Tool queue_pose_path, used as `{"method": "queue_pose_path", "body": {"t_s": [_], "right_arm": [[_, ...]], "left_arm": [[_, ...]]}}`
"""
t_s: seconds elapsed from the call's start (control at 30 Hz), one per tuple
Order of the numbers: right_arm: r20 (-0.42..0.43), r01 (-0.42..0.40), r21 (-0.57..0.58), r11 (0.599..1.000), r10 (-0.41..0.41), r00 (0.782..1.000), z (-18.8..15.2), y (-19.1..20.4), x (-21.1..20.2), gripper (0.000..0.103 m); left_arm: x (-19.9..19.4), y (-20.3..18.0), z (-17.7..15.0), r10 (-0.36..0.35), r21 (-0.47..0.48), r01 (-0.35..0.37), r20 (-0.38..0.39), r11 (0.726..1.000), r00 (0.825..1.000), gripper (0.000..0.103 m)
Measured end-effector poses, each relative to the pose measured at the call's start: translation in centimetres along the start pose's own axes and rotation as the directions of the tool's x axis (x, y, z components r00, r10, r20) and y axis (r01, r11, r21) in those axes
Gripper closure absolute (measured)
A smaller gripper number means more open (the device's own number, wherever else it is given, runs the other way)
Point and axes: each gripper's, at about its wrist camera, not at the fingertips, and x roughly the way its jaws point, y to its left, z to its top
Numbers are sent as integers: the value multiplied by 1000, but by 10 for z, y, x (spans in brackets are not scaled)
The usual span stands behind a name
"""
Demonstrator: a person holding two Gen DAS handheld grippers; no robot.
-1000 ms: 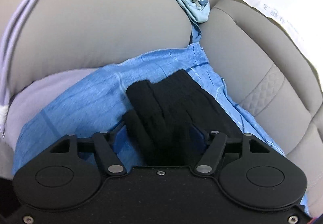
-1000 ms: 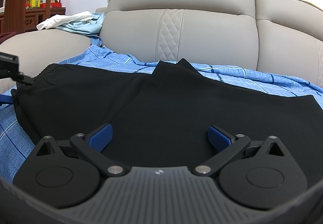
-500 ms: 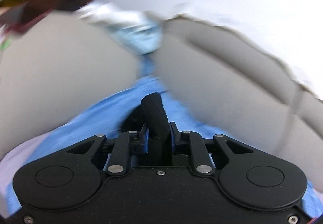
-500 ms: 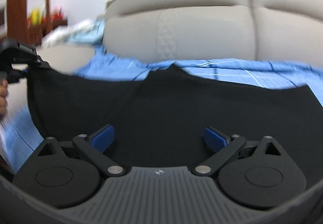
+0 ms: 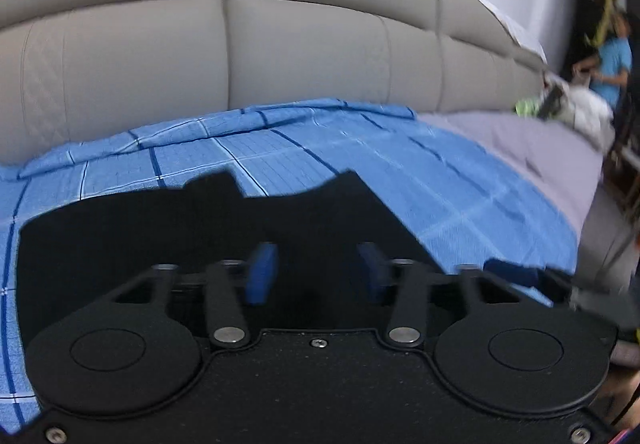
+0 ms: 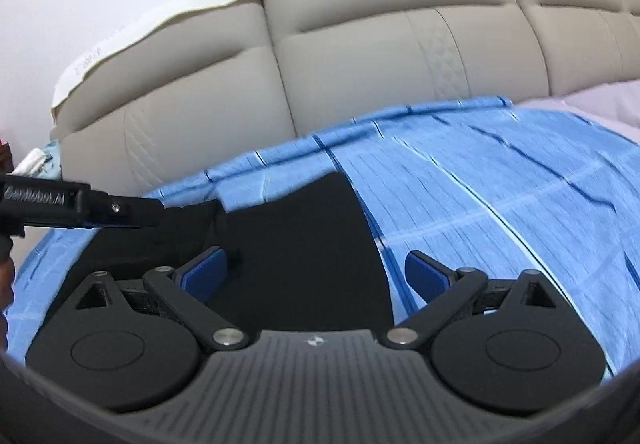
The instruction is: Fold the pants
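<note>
Black pants (image 5: 192, 228) lie folded on a blue checked sheet (image 5: 360, 159) spread over the sofa seat. My left gripper (image 5: 316, 268) hovers just above the pants with its blue pads apart and nothing between them. In the right wrist view the pants (image 6: 296, 256) show as a narrow black stack, and the left gripper (image 6: 192, 211) reaches in from the left at the pants' top corner. My right gripper (image 6: 316, 272) is open and empty above the pants' near edge.
The beige sofa backrest (image 5: 224, 55) rises behind the sheet. A grey cover (image 5: 532, 139) lies right of the sheet, with white and green items (image 5: 576, 111) at its far end. People (image 5: 608, 63) stand at the far right.
The left gripper carried a pinched corner of the pants across to the right and let go; its jaws now stand open. The pants went from spread wide to folded narrower. The right gripper stayed open.
</note>
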Motion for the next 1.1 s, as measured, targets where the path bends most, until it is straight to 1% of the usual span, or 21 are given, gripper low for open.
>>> {"method": "queue_pose_path", "body": {"t_s": [0.07,0.13,0.17,0.23,0.3,0.33,0.4,0.43,0.47,0.53,0.57,0.6,0.67,0.7,0.8,0.87,0.9,0.97,1.0,1.03,1.1], "right_arm": [[-15,-5,2,1000,5,1000,-10,-1,2,1],[-21,-23,16,1000,23,1000,-19,2,4,1],[-15,-43,26,999,43,999,-22,6,7,2],[3,-101,31,994,101,995,-26,17,7,2],[5,-156,19,988,156,988,-26,28,11,3],[-4,-174,7,985,174,985,-25,36,16,4],[-26,-197,-11,980,197,980,-26,53,30,7],[-46,-197,-11,980,196,979,-25,58,38,8],[-75,-190,-6,982,189,979,-24,64,50,9],[-107,-180,3,984,180,978,-22,70,67,11],[-112,-172,-4,985,170,979,-21,74,75,11],[-101,-163,-25,986,159,982,-20,77,79,11],[-98,-155,-70,985,148,984,-18,85,93,13],[-93,-158,-98,983,149,984,-18,89,99,17],[-66,-171,-228,959,160,985,-27,102,113,19],[-63,-186,-243,952,176,982,-25,108,109,45],[-67,-205,-209,956,195,979,-23,106,105,67],[-76,-245,-101,964,238,968,-17,94,102,75],[-62,-239,-84,967,234,970,-15,91,98,78],[-34,-213,-103,972,210,977,-14,90,92,79],[35,-132,-200,971,141,989,-14,94,72,79]], "left_arm": [[-12,1,-11,13,17,-14,3,1000,1000,44],[-31,3,-23,44,-15,-44,10,999,999,44],[-42,7,-26,68,-40,-67,23,997,997,44],[-61,23,-36,156,-113,-148,67,983,985,45],[-69,39,-46,265,-171,-249,83,953,961,49],[-69,48,-53,331,-185,-313,71,931,941,52],[-65,62,-63,421,-177,-411,25,894,907,55],[-60,66,-71,448,-170,-441,0,881,894,56],[-58,70,-78,458,-166,-455,-21,875,889,57],[-49,77,-92,459,-171,-462,-63,870,886,57],[-45,79,-98,459,-177,-465,-72,868,885,54],[-46,81,-104,462,-193,-461,-46,866,886,53],[-46,82,-114,462,-213,-457,-28,864,886,52],[-44,82,-114,464,-214,-458,-25,863,885,52],[-42,81,-115,472,-209,-466,-25,860,881,52],[-43,81,-111,468,-215,-462,-30,860,883,52],[-46,80,-112,458,-221,-453,-30,864,888,52],[-48,80,-110,453,-233,-448,-37,863,891,52],[-47,79,-107,453,-235,-450,-42,862,890,52],[-49,77,-105,451,-233,-448,-44,863,891,54],[-51,70,-103,440,-227,-438,-42,870,897,54]]}}
